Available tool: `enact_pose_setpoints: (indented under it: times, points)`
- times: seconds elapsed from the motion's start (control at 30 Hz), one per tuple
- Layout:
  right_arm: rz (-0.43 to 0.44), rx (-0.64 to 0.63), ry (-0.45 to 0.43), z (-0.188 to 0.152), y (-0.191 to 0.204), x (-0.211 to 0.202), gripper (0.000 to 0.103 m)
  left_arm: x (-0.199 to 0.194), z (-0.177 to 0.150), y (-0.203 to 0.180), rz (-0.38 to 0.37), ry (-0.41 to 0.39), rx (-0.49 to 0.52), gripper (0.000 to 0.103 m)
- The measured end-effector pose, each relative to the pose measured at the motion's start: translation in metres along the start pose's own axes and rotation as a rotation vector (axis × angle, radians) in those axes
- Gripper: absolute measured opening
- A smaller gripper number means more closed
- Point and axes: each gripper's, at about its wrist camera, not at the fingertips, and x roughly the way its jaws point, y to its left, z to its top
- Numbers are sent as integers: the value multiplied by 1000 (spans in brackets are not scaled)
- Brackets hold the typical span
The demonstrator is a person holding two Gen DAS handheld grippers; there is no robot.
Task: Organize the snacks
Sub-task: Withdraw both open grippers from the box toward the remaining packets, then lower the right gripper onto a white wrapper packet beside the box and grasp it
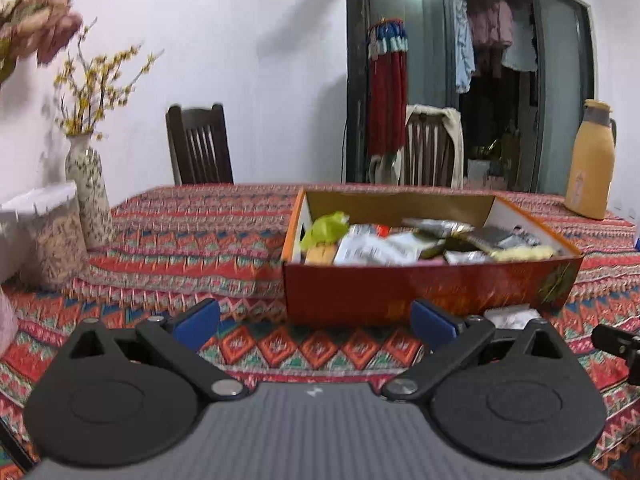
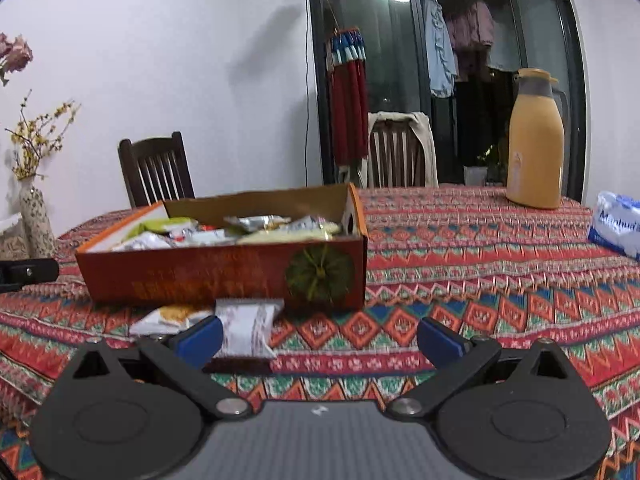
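on the patterned tablecloth (image 2: 480,264) two loose snack packets (image 2: 248,324) are lying just before the orange box (image 2: 224,276), looking light and crinkly, best pinched mid-body, while the left gripper (image 1: 316,326) and right gripper (image 2: 320,340) are gaping wide, empty.

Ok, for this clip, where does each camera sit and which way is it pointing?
Left wrist: on the left tool, low over the table, facing the box of snacks head-on; its own open blue fingers show, plus a bit of the other tool at right.
Right wrist: on the right tool, facing the box from its right; open fingers show, two packets ahead.
Shared: box, flask, vase, chairs.
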Motion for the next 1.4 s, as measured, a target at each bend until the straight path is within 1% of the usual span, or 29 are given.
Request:
enact_pose_setpoints:
  times: [0.07,0.1,0.17,0.37,0.47,0.67,0.9,1.4]
  points:
    - [-6,1,5,-4,0,4,103,8,-7,3,-6,18,-14,103]
    - [-6,-2,15,-5,1,6,103,11,-11,3,-3,20,-16,103]
    - [-8,-6,10,-6,2,5,103,16,-15,3,11,20,-16,103]
    - [-33,-9,18,-6,3,7,103,17,-19,3,-4,31,-12,103]
    - [-37,-22,25,-6,5,8,103,17,-20,1,0,33,-3,103]
    - [-34,-32,53,-5,6,12,103,17,-20,4,1,42,-21,103]
    - [-46,-37,45,-6,7,11,103,16,-20,5,4,36,-29,103]
    - [-82,-81,63,-7,13,13,103,16,-20,16,-31,43,-84,103]
